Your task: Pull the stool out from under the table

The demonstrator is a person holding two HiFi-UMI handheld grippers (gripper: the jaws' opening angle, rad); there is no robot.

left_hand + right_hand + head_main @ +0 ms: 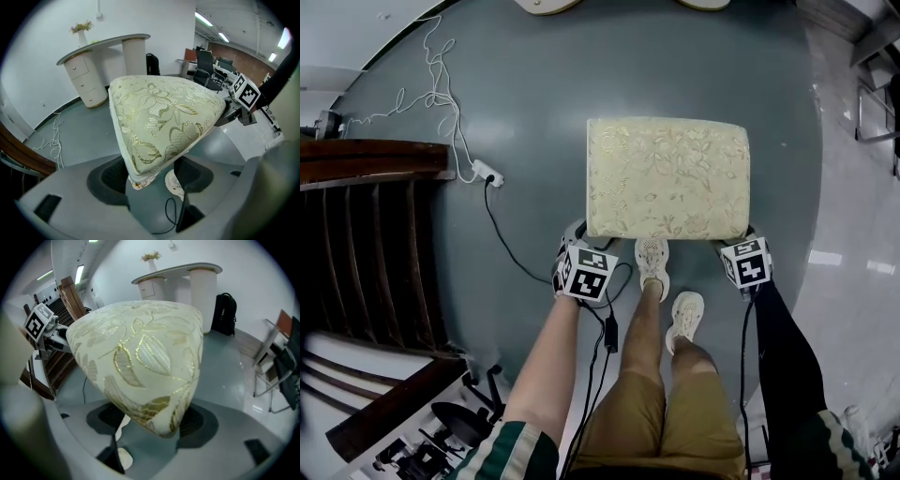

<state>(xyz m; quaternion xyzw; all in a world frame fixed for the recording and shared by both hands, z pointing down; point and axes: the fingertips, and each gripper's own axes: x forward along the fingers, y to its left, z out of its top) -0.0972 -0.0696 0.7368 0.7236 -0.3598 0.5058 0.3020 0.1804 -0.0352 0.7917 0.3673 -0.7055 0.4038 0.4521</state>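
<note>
The stool (667,176) has a cream cushion with a gold flower pattern and stands out on the grey floor, just ahead of the person's feet. My left gripper (578,232) is shut on its near left corner. In the left gripper view that corner (154,140) sits wedged between the dark pads (108,174). My right gripper (739,242) is shut on the near right corner, and the right gripper view shows the cushion (140,362) filling the gap between its jaws. The stool's legs are hidden under the cushion.
The curved white table (103,42) with drawers stands beyond the stool. A white power strip (487,174) and loose cables lie on the floor at the left, beside dark wooden rails (366,216). The person's shoes (652,262) are close behind the stool. Chairs (874,103) stand at the right.
</note>
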